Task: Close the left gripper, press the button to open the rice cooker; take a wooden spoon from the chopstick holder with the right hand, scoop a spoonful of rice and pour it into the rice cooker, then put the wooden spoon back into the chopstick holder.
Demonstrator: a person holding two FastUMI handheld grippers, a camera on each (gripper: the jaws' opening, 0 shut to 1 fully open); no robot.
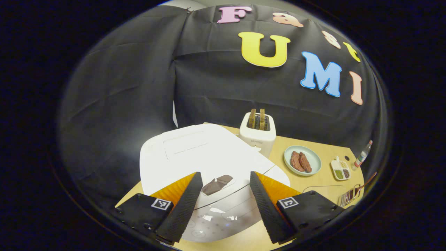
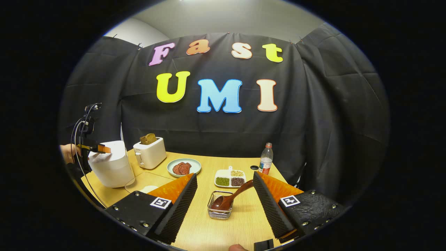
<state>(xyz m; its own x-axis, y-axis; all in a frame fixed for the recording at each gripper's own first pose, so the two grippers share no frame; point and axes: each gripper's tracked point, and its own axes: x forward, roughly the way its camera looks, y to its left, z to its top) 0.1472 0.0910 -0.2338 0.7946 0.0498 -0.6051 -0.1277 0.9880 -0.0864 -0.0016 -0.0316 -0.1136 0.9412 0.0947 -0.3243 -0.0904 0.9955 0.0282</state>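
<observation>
The white rice cooker lies right under my left gripper, which hangs open over the lid. The cooker's dark button shows between the two fingers; the lid is down. In the right gripper view the cooker stands at the table's left end, with the left gripper above it. My right gripper is open and holds nothing. Just ahead of it a wooden spoon leans bowl-down in a wire chopstick holder. A white divided dish of grains sits behind the holder.
A white toaster with bread, a plate of meat slices and a water bottle stand along the back. A clear board lies in front of the cooker. A hand holds the left gripper at the table's left edge.
</observation>
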